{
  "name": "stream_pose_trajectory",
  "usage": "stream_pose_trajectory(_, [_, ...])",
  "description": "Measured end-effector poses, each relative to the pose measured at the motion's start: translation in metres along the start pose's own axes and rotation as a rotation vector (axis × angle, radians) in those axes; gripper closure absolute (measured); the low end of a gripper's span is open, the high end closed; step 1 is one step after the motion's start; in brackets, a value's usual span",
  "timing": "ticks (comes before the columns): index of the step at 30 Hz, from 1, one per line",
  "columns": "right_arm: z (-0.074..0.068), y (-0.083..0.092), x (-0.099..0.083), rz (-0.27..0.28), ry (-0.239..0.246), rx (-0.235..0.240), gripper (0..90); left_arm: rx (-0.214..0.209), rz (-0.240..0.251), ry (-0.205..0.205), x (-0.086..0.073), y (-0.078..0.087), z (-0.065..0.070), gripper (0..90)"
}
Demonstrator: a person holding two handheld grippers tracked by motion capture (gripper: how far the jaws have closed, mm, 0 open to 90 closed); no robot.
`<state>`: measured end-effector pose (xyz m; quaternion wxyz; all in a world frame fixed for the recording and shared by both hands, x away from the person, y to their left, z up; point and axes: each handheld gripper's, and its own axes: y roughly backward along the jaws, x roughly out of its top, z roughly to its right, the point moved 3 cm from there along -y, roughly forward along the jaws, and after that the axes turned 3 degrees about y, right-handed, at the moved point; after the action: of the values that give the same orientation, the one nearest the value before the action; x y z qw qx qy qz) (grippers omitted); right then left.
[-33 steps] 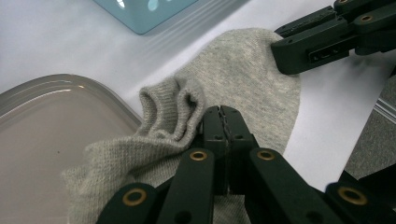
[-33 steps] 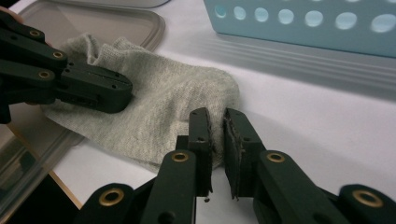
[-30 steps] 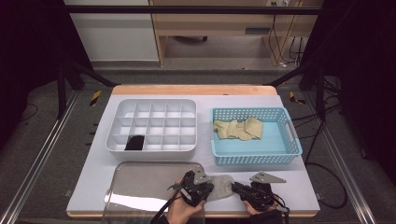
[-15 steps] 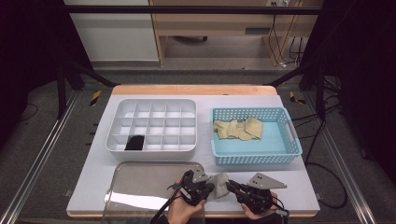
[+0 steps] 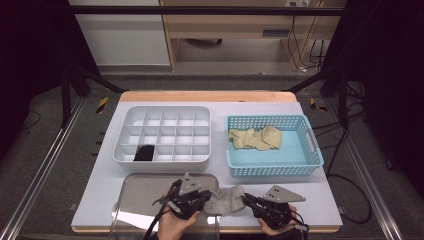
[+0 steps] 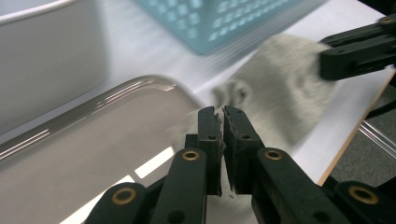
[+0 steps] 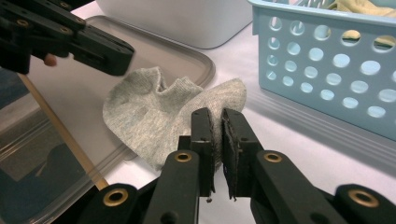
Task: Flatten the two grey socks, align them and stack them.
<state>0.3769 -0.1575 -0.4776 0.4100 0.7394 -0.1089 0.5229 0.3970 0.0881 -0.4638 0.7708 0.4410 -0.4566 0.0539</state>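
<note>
A grey sock (image 5: pixel 226 199) lies near the table's front edge, partly over the corner of a shiny tray (image 5: pixel 145 192). My right gripper (image 5: pixel 248 200) is shut on the sock's edge; in the right gripper view the sock (image 7: pixel 159 121) spreads out from its jaw tips (image 7: pixel 217 114). My left gripper (image 5: pixel 202 199) is just left of the sock. Its jaws have just been opening and stand a narrow gap apart with nothing between them (image 6: pixel 222 114). The sock (image 6: pixel 280 88) is blurred beyond them.
A white compartment box (image 5: pixel 165 112) stands behind the tray, with a dark item (image 5: pixel 145 153) in a front cell. A blue basket (image 5: pixel 300 165) at the right holds beige socks (image 5: pixel 255 137). The table's front edge runs close under both hands.
The left gripper has pulled a little up and away from the sock and let go of it. The right gripper keeps its hold and has barely moved.
</note>
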Motion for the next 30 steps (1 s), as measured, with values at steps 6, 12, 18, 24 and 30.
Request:
stream_pose_trajectory(6, [-0.002,0.0,0.002,-0.001,0.016,0.006,83.5,0.014,-0.029,0.036,-0.019,0.003,-0.014,83.6])
stream_pose_trajectory(12, [-0.009,-0.001,0.006,0.003,0.057,0.024,83.6,0.007,-0.044,0.016,-0.024,-0.005,-0.011,83.9])
stream_pose_trajectory(18, [-0.021,-0.009,0.014,0.013,0.121,0.064,83.8,0.004,-0.044,0.023,-0.026,-0.006,-0.012,84.5])
stream_pose_trajectory(24, [-0.034,-0.022,0.02,0.008,0.146,0.115,83.8,-0.007,-0.044,0.034,-0.026,-0.007,-0.012,85.7])
stream_pose_trajectory(30, [-0.049,-0.039,0.024,-0.011,0.175,0.159,83.8,-0.008,-0.047,0.034,-0.028,-0.008,-0.013,86.2])
